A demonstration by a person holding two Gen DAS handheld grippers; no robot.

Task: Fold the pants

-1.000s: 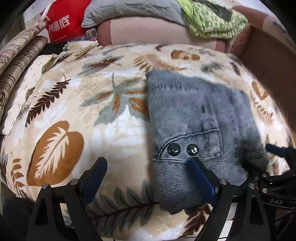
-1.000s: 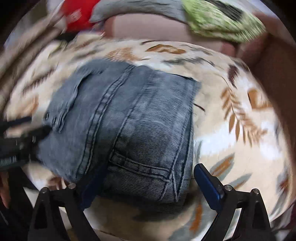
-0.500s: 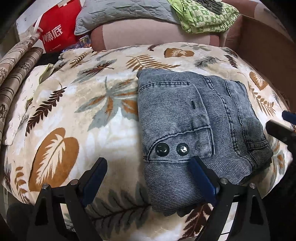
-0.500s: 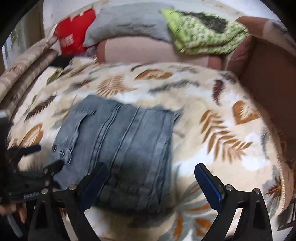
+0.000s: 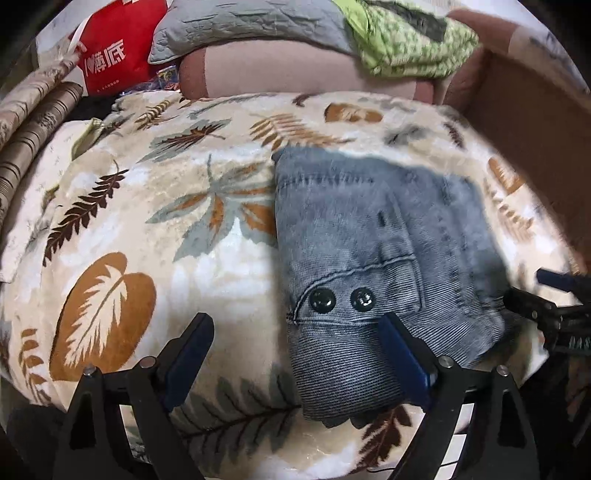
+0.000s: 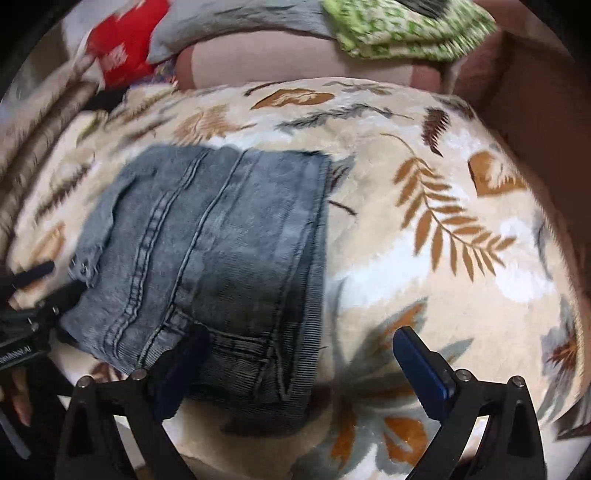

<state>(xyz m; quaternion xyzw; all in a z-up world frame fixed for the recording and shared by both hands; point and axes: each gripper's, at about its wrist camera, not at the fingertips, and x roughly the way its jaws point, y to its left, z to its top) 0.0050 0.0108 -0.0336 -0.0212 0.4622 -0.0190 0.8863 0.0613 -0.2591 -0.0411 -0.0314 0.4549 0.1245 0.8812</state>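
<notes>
pants [image 5: 373, 266] lie folded in a compact stack on the leaf-print blanket [image 5: 122, 229] | my right tool [image 6: 299, 365] swung back in beside them, released | left tool [image 5: 295, 354] gaping, empty | fold looks done

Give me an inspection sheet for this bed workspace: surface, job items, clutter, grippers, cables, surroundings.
Surface: cream plush blanket with leaf print, covering the bed.
Job's things: grey-blue corduroy pants, folded into a compact rectangle, two dark snap buttons facing up.
Clutter: red bag with white lettering, grey quilted pillow, green patterned cloth at the far end.
Grippers: left gripper jaws open, empty; right gripper jaws open, empty.
Cables: nothing seen.
Surroundings: brown board along the right side.
</notes>
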